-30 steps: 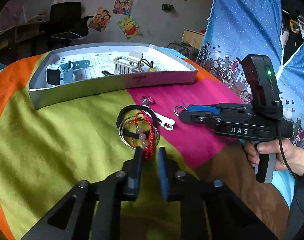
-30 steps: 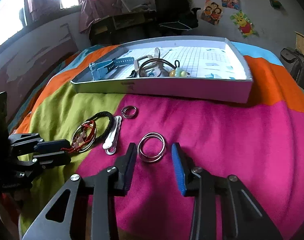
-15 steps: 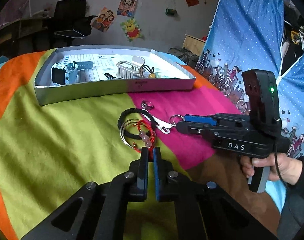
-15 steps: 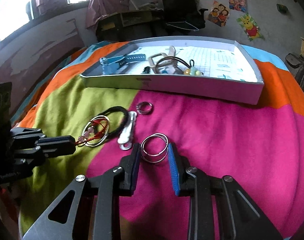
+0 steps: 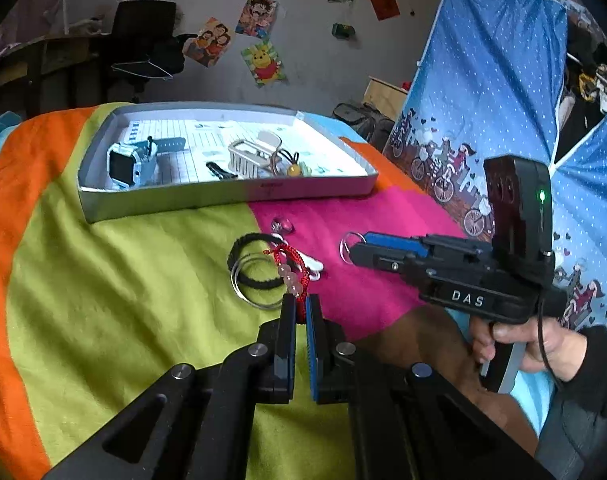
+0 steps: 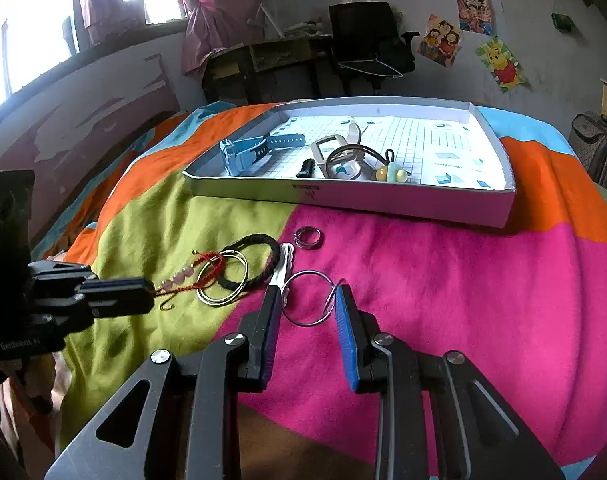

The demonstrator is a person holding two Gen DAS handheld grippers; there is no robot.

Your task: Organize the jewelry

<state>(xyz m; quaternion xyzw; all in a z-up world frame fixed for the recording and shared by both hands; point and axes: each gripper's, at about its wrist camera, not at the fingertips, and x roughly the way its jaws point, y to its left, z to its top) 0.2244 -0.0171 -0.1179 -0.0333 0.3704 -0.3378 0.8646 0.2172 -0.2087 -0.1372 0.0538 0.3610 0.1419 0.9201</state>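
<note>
Red cord bracelet point(image 5: 291, 266) with pink beads pinched in left tool point(image 5: 301, 306), silver double bangle point(image 6: 309, 298) clamped in right tool point(image 6: 308, 300)

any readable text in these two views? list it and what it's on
"DAS": white letters on the right gripper body, left wrist view.
Small white print on the left gripper body, right wrist view: too blurred to read.
Mark on the tray front wall: too small to read.
Wall posters: pictures only, no legible words.
</note>
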